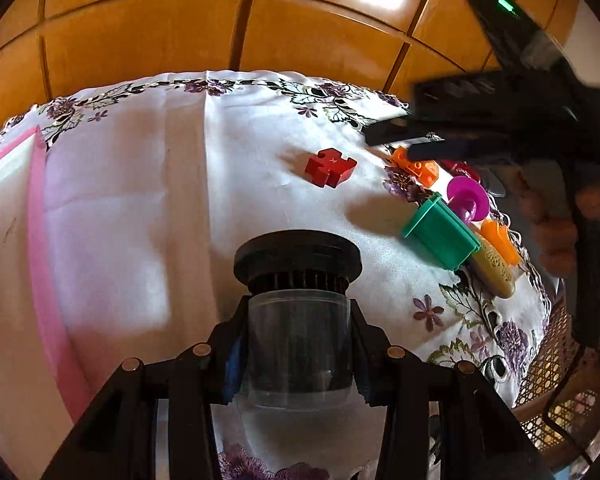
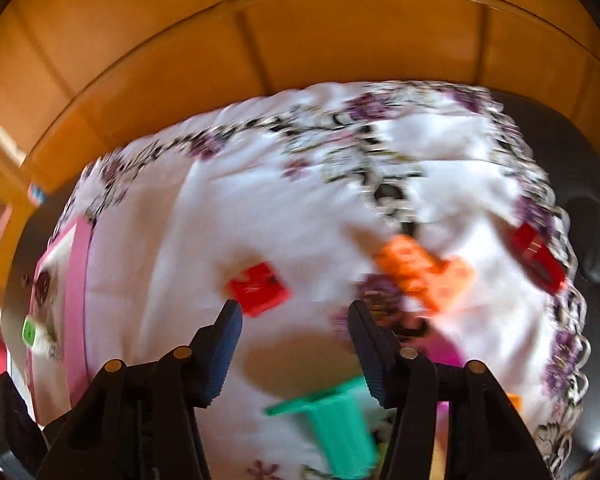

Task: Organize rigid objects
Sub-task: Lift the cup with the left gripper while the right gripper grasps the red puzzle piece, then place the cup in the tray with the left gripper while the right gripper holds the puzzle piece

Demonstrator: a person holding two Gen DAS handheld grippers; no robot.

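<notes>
Trouble looks likeliest on the left — the left claw (image 1: 300, 344) pinches a clear jar with a black lid (image 1: 298, 312) by smooth sides, so it may slip onto the table (image 1: 160, 200); the right claw (image 2: 296, 344) hangs open, empty, above the red block (image 2: 258, 286) and green piece (image 2: 339, 428), and could knock them.

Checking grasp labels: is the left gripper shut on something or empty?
Shut on a clear jar with a black lid: both pads of the left gripper press its sides.
</notes>
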